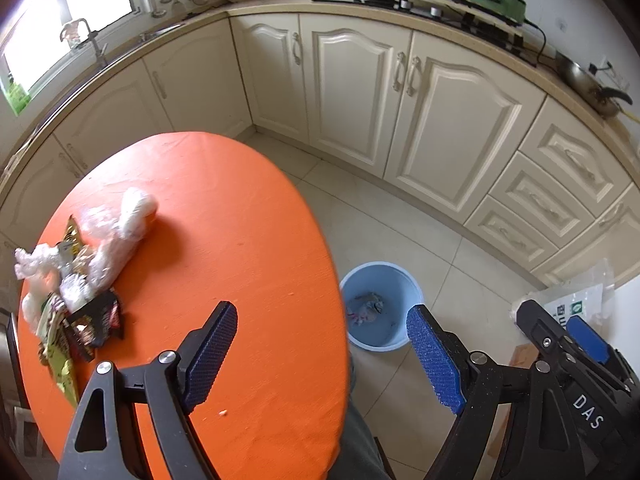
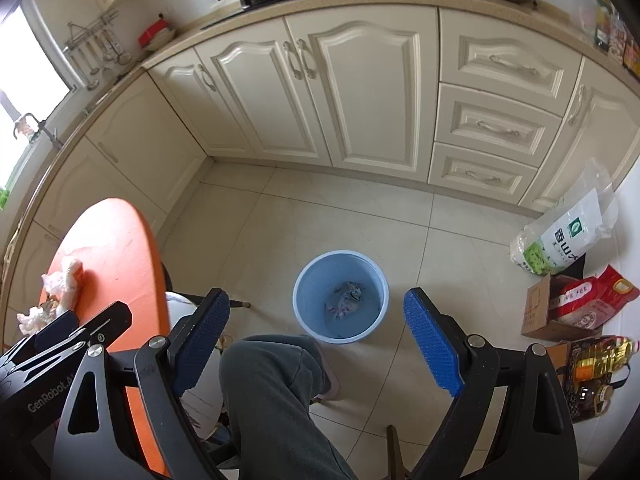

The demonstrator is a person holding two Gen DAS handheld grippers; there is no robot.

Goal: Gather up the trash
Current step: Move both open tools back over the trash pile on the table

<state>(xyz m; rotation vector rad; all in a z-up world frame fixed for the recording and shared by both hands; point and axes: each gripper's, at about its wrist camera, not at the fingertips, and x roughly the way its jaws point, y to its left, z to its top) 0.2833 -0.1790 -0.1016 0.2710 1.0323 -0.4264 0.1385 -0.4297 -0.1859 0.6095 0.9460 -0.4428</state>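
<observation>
A heap of trash (image 1: 76,280) lies at the left edge of the round orange table (image 1: 224,240): crumpled clear plastic bags and several snack wrappers. It shows small in the right wrist view as trash (image 2: 60,292). A light blue bin (image 1: 380,304) stands on the floor right of the table, with a crumpled wrapper (image 2: 348,298) at its bottom. My left gripper (image 1: 320,352) hangs open over the table's right edge, nothing between its blue pads. My right gripper (image 2: 316,340) is open above the bin (image 2: 340,296), empty too. Each gripper appears at the other view's edge.
Cream kitchen cabinets (image 2: 320,92) curve around the tiled floor. A person's grey trouser leg (image 2: 280,400) and slipper reach toward the bin. Rice bags (image 2: 568,236), a cardboard box (image 2: 540,312) and an oil bottle (image 2: 600,356) sit on the floor at the right.
</observation>
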